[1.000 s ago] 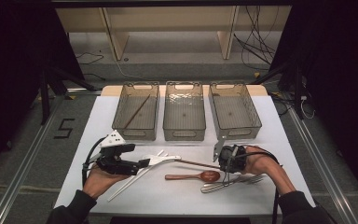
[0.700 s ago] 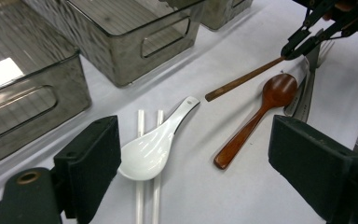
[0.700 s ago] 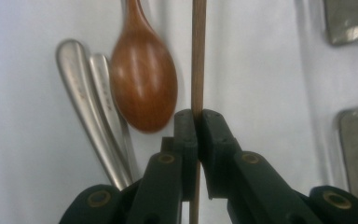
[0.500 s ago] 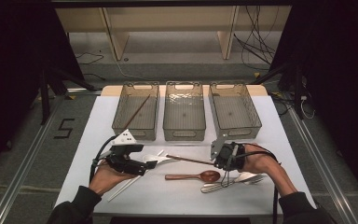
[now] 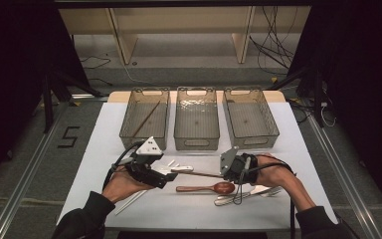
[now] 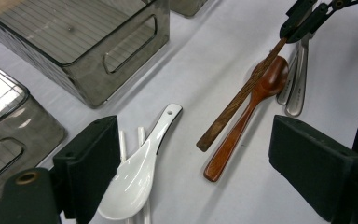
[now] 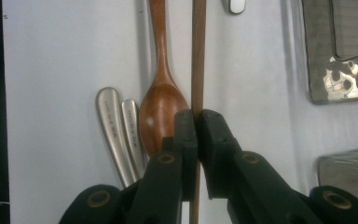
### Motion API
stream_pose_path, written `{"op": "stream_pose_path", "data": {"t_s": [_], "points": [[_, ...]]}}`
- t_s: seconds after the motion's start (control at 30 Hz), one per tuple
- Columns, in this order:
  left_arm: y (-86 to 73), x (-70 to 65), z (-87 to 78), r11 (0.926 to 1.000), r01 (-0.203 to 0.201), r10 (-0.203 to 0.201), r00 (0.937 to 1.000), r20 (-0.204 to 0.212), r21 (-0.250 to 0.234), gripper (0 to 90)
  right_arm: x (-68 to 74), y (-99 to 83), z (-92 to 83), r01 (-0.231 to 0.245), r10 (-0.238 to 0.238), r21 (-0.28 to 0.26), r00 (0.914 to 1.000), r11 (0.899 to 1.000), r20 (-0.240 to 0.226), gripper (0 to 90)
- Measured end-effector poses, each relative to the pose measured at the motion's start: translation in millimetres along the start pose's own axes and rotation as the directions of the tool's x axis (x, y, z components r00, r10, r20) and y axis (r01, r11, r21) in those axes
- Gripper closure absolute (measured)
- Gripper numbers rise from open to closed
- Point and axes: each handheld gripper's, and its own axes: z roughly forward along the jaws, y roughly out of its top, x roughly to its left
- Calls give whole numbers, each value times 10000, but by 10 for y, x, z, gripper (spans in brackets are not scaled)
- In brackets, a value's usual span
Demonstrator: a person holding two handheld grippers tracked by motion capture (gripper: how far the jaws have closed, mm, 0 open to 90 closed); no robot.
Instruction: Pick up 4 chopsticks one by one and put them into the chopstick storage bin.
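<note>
Wooden chopstick [image 7: 197, 56] is pinched between the clenched jaws of the right gripper [image 7: 197, 122], lifted off the white table [image 5: 298, 164] at about five o'clock from the middle bin [image 5: 196, 117]. Its free end points toward the left gripper [image 6: 191, 168], whose jaws stand wide apart and empty above the white ceramic spoon [image 6: 137, 172]. Just beneath lie the wooden spoon [image 5: 206, 188] and metal cutlery [image 5: 246, 194]. Another chopstick [image 5: 145, 119] already rests in the left bin [image 5: 145, 117], at eleven o'clock from the grip, so that seems the target. Keep the stick level, raise it clear of the bin wall, and release only once it hangs inside.
</note>
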Motion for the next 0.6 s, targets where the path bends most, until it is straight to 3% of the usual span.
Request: {"op": "stream_pose_path", "data": {"t_s": [0.3,0.4,0.6], "points": [[125,-111,90,9922,-944,919,9952,337,810,183,36,47,2,281,-282,-77,9996,9996,-53,860],[144,-145,154,9845,-1307,1272,9912,363,1170,187,53,64,-4,336,-337,-19,9994,9994,-104,860],[165,-197,234,9721,-1795,1691,9824,792,1509,248,80,91,1,545,-545,-75,9984,9985,-116,860]]}}
